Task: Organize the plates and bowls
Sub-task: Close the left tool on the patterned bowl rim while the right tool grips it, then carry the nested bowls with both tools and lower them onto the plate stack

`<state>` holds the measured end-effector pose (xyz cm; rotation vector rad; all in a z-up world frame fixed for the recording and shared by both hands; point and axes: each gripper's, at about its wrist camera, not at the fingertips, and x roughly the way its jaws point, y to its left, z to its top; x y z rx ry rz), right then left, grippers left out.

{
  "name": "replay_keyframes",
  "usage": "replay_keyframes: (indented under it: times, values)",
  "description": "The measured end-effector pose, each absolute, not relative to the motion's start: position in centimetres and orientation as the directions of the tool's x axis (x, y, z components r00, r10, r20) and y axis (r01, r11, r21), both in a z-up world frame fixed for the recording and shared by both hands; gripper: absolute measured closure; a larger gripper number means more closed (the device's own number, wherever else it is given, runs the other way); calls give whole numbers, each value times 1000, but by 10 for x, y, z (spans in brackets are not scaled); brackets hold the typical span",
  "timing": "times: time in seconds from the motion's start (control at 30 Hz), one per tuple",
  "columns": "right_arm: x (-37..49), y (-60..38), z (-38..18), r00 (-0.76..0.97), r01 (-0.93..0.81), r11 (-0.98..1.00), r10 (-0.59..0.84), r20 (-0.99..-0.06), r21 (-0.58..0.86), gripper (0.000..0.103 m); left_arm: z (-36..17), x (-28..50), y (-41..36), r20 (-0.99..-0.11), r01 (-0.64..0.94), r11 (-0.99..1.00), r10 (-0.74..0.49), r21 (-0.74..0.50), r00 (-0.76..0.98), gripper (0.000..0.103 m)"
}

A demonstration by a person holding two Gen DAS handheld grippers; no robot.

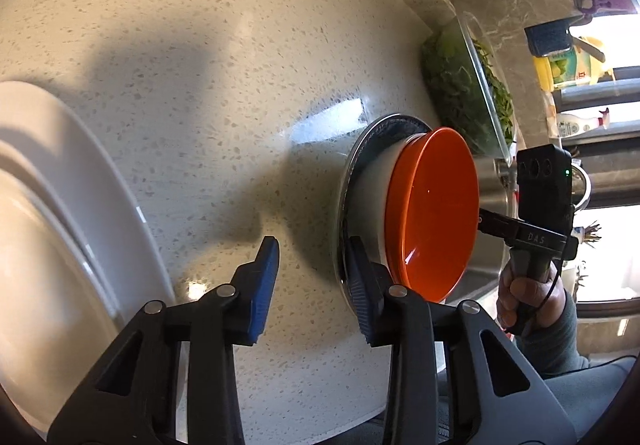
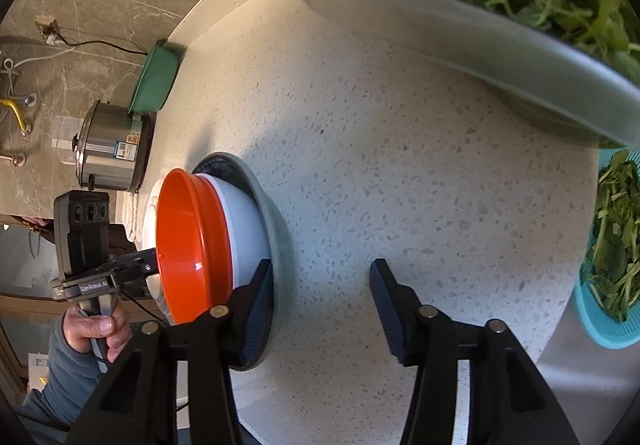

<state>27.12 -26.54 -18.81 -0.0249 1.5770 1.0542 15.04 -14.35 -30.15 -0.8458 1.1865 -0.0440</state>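
Left tongs: the left tongs point(image 1: 314, 289) stand spread apart with nothing between the blue pads, just beside the stack.
Right tongs: the right tongs point(image 2: 320, 309) are likewise spread and hold nothing; one finger sits close against the grey plate's rim, though I cannot tell whether it touches.
Stack: an orange bowl point(image 1: 434, 213) is nested in a white bowl point(image 1: 374, 197), and both sit on a grey plate point(image 2: 276, 229) on the speckled tabletop point(image 1: 200, 45).
Other dishes: a large white plate point(image 1: 60, 205) lies on the tabletop, well apart from the stack, at the left edge of the left wrist view.
Nearby: a glass dish of greens point(image 2: 480, 5) and a blue colander point(image 2: 600, 309) of greens are on the far side; a rice cooker point(image 2: 112, 149) and a green pan point(image 2: 154, 77) stand by the wall.
Handling: the bowls look glossy and rigid, so probably slippery and, if ceramic, breakable; the orange one may be light plastic.
Where to grip: the orange bowl's rim, one pad inside and one outside, seems the safest hold.
Risk: lifting the grey plate by its edge could tip the whole stack.
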Motion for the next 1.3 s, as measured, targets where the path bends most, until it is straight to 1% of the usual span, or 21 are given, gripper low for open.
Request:
replay_keyframes:
  times: [0.03,0.17,0.4,0.43,0.5,0.57,0.6,0.67,0.8,1.3]
  values:
    - [272,-265,-189,-329,-532,590,517,-791,607,53,-303,152,-143,-795,-391,701,-448,-597,410,71]
    - [275,-266,-192,-364,-499,576,539,-760,648,64,-306,156,-143,-795,-389,701,-456,-597,399,72]
    - [280,-264,-191,-391,-483,564,546,-741,670,71,-308,160,-143,-798,-380,709,-462,-595,388,72]
    - [281,-264,-191,-392,-484,564,544,-742,669,71,-307,161,-143,-795,-376,708,-465,-598,389,75]
    - [280,-263,-190,-400,-481,559,546,-736,676,80,-305,161,-143,-793,-369,710,-463,-599,396,79]
    - [279,-263,-188,-405,-478,553,550,-731,682,84,-303,163,-145,-787,-360,709,-469,-606,401,88]
    - [278,-261,-187,-409,-476,550,552,-727,686,87,-302,164,-146,-786,-356,711,-470,-607,402,89]
    - [278,-261,-186,-413,-466,547,560,-718,695,90,-300,168,-148,-785,-346,716,-471,-607,403,94]
    - [279,-264,-189,-420,-433,550,579,-699,715,90,-299,169,-150,-779,-333,717,-478,-613,406,99]
    - [279,-270,-188,-408,-421,549,597,-691,722,89,-296,171,-154,-777,-309,731,-471,-609,418,100]
